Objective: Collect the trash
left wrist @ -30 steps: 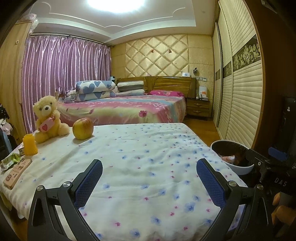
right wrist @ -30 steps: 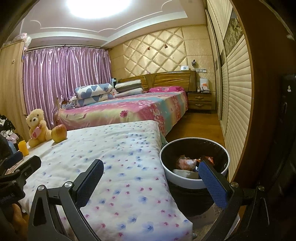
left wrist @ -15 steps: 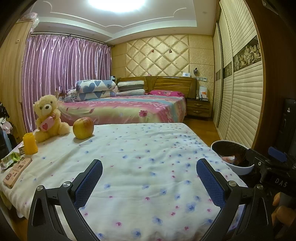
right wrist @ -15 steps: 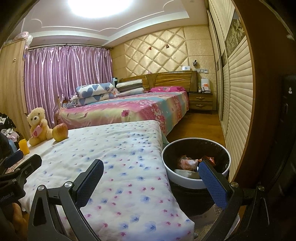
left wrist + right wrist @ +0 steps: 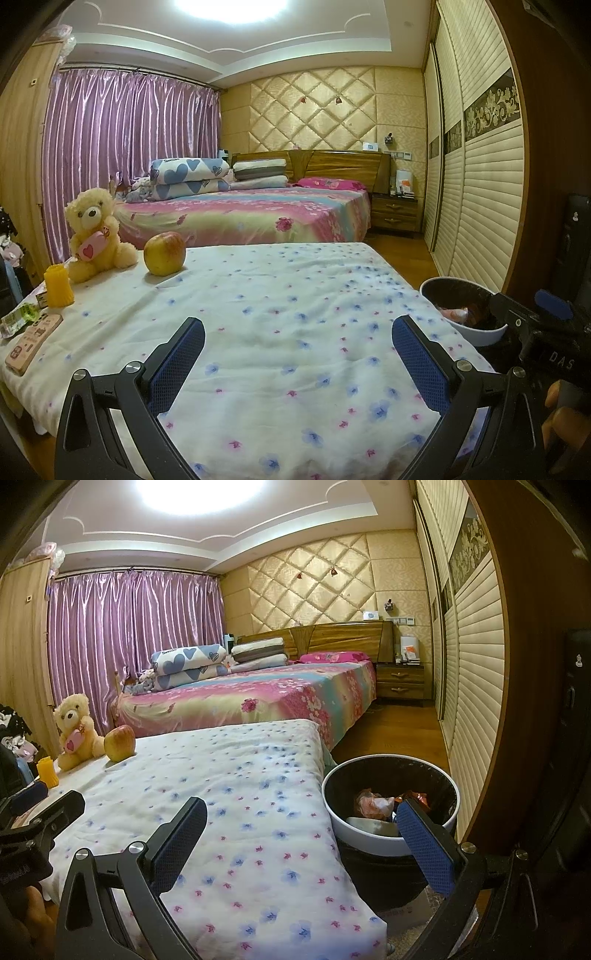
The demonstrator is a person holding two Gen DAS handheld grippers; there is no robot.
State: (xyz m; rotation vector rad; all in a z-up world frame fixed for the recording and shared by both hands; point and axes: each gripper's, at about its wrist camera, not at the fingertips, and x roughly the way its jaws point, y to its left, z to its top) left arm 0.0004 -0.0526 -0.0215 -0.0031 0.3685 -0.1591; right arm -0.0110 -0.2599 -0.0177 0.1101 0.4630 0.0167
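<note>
A black bin with a white rim [image 5: 391, 840] stands on the floor at the right end of the cloth-covered table [image 5: 236, 786]; crumpled wrappers [image 5: 375, 805] lie inside. It also shows in the left wrist view [image 5: 461, 314]. My left gripper [image 5: 295, 356] is open and empty above the table's near edge. My right gripper [image 5: 301, 836] is open and empty, its right finger over the bin's near rim, its left finger over the cloth.
On the table's left end are a teddy bear [image 5: 94, 236], an apple [image 5: 164, 253], a yellow candle [image 5: 58, 286], a pink remote [image 5: 33, 343] and a small green packet [image 5: 16, 321]. A bed [image 5: 258, 218] lies behind, a slatted wardrobe [image 5: 476, 203] at right.
Both views have shifted very slightly; the grippers stay open and empty, and nothing on the table has moved.
</note>
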